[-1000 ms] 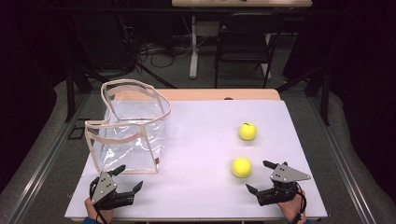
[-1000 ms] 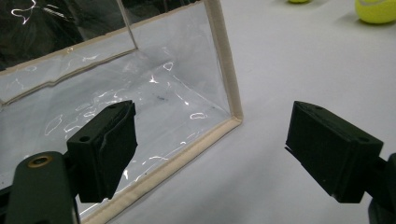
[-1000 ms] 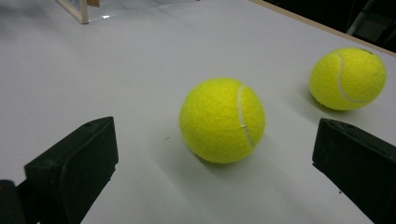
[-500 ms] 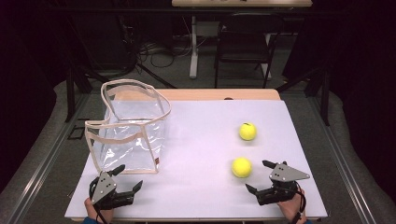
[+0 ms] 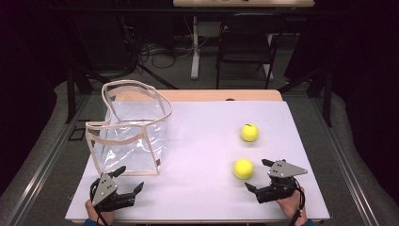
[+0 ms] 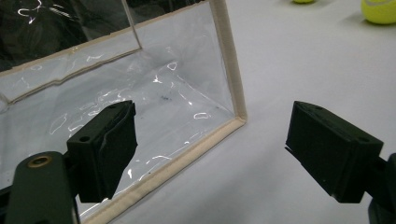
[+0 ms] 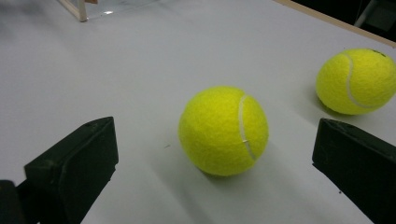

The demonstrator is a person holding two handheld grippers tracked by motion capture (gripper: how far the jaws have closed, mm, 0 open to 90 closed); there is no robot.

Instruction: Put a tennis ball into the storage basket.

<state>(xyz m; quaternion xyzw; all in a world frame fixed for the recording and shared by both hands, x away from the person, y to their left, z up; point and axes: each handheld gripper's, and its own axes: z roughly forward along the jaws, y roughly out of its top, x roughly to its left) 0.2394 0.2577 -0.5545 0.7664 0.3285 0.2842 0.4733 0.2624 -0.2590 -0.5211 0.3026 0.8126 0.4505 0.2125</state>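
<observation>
Table point(image 5: 202, 141) in white, clear bag point(image 5: 131, 129) standing mouth up at far left, near tennis ball point(image 5: 243, 168) right of bag, round, just ahead of right gripper point(image 5: 260, 179), jaws wide, empty, left gripper point(image 5: 128, 180) gaping, empty, just before bag.

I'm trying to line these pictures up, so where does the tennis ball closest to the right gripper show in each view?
High view: the near ball lies right of centre, just ahead of the right gripper.
Left gripper view: at the top right corner, cut by the edge.
Right gripper view: in the middle, between the open jaws.
Shared landmark: the clear bag.
</observation>
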